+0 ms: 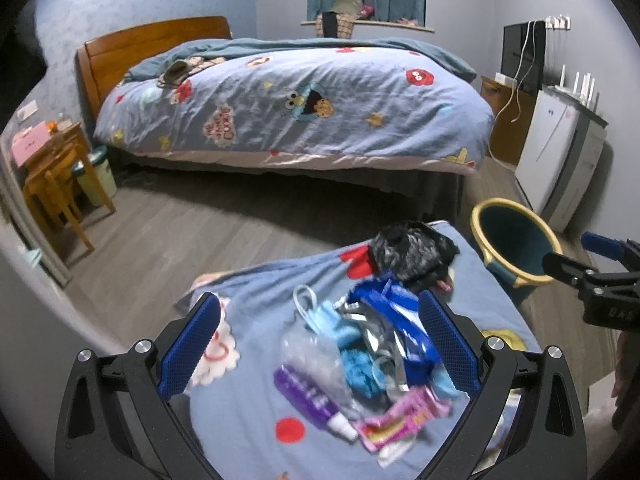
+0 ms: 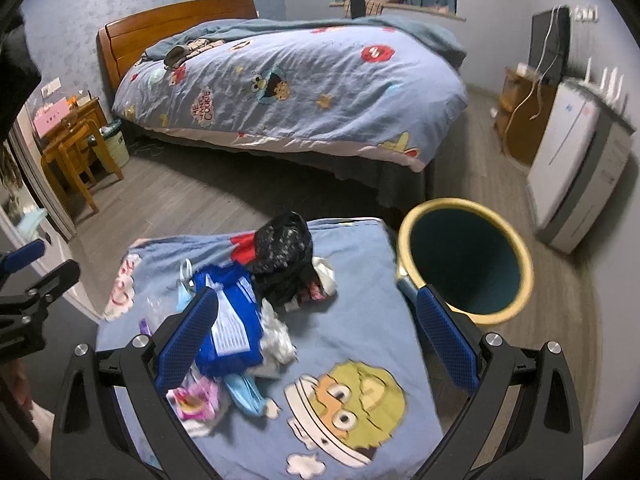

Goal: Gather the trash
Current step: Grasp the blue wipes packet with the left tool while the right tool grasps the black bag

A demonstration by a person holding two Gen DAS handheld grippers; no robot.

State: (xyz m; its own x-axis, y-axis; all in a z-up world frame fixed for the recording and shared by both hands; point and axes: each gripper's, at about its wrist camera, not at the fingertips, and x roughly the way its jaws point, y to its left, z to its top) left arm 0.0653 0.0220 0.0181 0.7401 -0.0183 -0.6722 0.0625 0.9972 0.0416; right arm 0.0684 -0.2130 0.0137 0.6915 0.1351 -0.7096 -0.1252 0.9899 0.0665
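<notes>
A pile of trash lies on a blue cartoon-print cloth [image 1: 256,408] [image 2: 360,320]: a blue foil wrapper [image 1: 396,320] [image 2: 228,320], a blue face mask [image 1: 340,332], a purple tube [image 1: 308,400], a pink packet [image 1: 396,424] [image 2: 196,398], a black crumpled bag [image 1: 412,252] [image 2: 284,264]. A yellow-rimmed teal bin [image 1: 516,248] [image 2: 464,256] stands on the floor to the right. My left gripper [image 1: 320,344] is open above the pile, empty. My right gripper [image 2: 316,340] is open above the cloth, empty; it also shows in the left wrist view [image 1: 576,276].
A large bed [image 1: 296,104] stands behind. A wooden desk and chair [image 1: 52,176] with a small bin are at far left. A white appliance [image 1: 556,152] and a dark cabinet stand along the right wall. Grey wood floor [image 1: 200,224] lies between.
</notes>
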